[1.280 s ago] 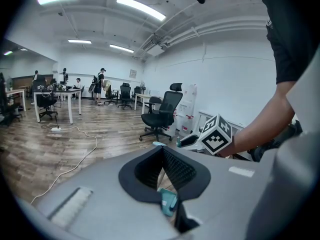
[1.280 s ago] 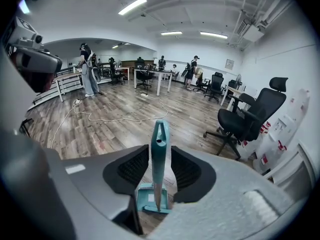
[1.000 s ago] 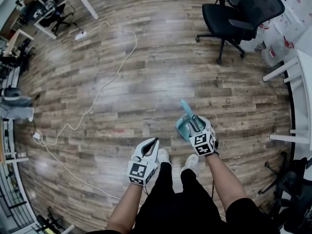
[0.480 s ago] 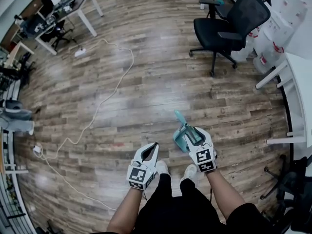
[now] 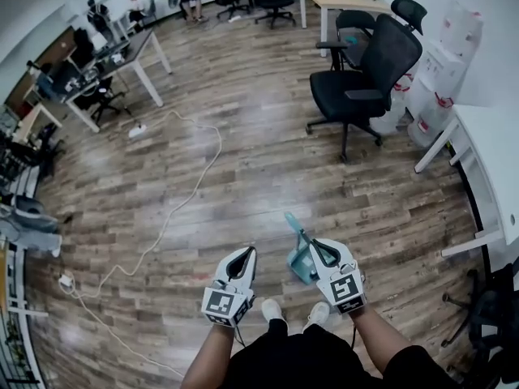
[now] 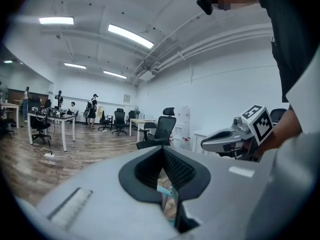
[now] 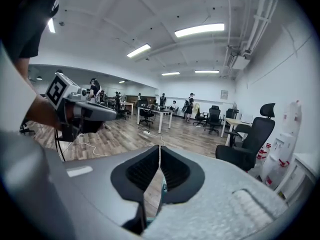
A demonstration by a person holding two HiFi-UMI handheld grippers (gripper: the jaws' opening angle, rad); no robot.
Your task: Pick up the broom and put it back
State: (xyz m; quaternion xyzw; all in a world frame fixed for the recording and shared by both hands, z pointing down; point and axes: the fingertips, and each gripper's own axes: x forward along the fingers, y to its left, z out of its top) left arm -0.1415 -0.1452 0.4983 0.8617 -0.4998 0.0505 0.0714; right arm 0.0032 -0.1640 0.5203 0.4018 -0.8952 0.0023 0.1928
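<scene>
The teal broom hangs just left of my right gripper, its short handle pointing up and away over the wood floor. The right jaws have just been closing; a thin teal strip shows in the slit between the pads, so this gripper is shut on the broom. My left gripper floats beside it, jaws together with nothing held. In the left gripper view the left gripper has its tips meeting, and a bit of teal shows through the gap below them.
A black office chair stands ahead to the right, beside a white table. A white cable snakes across the floor on the left. Desks and several people are far back. My shoes are below the grippers.
Both grippers have risen and the head view has lifted, showing more of the room. The right jaws went from wide over the teal broom to nearly together on it.
</scene>
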